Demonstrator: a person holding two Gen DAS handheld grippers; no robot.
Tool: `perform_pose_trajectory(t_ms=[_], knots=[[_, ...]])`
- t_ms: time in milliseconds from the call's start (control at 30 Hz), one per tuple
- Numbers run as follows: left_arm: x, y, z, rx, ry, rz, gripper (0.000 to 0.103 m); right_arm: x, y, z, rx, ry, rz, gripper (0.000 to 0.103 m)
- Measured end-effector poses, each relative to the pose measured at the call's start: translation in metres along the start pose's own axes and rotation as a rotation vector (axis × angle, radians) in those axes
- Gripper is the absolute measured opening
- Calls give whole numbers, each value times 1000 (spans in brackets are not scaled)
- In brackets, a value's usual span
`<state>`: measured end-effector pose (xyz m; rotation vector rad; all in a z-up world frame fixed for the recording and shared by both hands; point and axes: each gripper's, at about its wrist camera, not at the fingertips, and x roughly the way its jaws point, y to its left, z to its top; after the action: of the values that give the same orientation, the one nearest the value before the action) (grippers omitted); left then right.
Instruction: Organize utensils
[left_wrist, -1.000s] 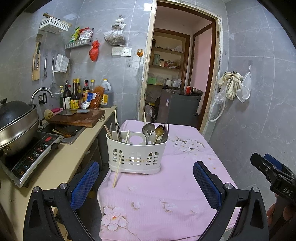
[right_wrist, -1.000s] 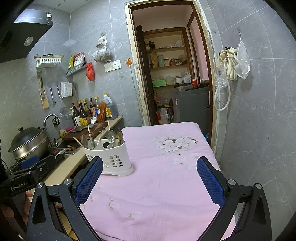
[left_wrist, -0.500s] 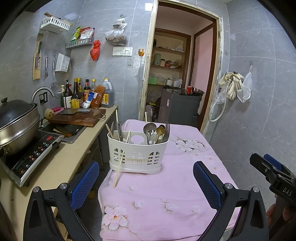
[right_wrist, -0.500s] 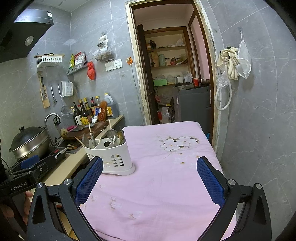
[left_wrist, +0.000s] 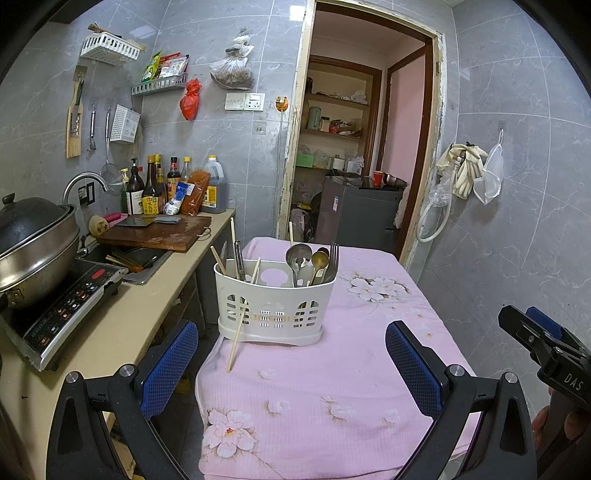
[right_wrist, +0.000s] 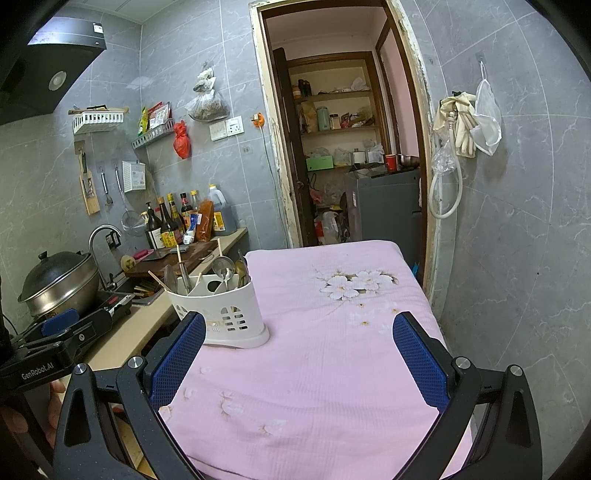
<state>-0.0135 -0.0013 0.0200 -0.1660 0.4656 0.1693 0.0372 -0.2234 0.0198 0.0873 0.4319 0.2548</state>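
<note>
A white slotted utensil holder (left_wrist: 275, 308) (right_wrist: 221, 312) stands on the pink flowered cloth (left_wrist: 332, 369) near its left edge. Its right half holds metal spoons (left_wrist: 297, 256) and a fork (left_wrist: 333, 254); its left half holds chopsticks (left_wrist: 218, 260) and a dark-handled utensil. One chopstick (left_wrist: 237, 338) pokes out through a side slot and leans down onto the cloth. My left gripper (left_wrist: 288, 358) hovers open in front of the holder, nothing between its blue pads. My right gripper (right_wrist: 295, 358) is open too, over bare cloth right of the holder.
A counter (left_wrist: 122, 325) runs along the left with an induction cooker (left_wrist: 62, 314), a lidded pot (left_wrist: 33, 243), a sink and a wooden cutting board (left_wrist: 155, 232). Bottles (left_wrist: 155, 188) stand against the wall. A doorway (left_wrist: 354, 147) opens behind the table. A tiled wall is on the right.
Both grippers have drifted slightly back from the holder and tilted a little; the holder and utensils have not moved. Both stay open.
</note>
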Motion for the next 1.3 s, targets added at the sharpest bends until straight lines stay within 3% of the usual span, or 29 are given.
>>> perform_pose_trajectory(t_ms=[1300], knots=[[0,-1,-1,-2,-1,0,102,0,1,1,1,3,0,100]])
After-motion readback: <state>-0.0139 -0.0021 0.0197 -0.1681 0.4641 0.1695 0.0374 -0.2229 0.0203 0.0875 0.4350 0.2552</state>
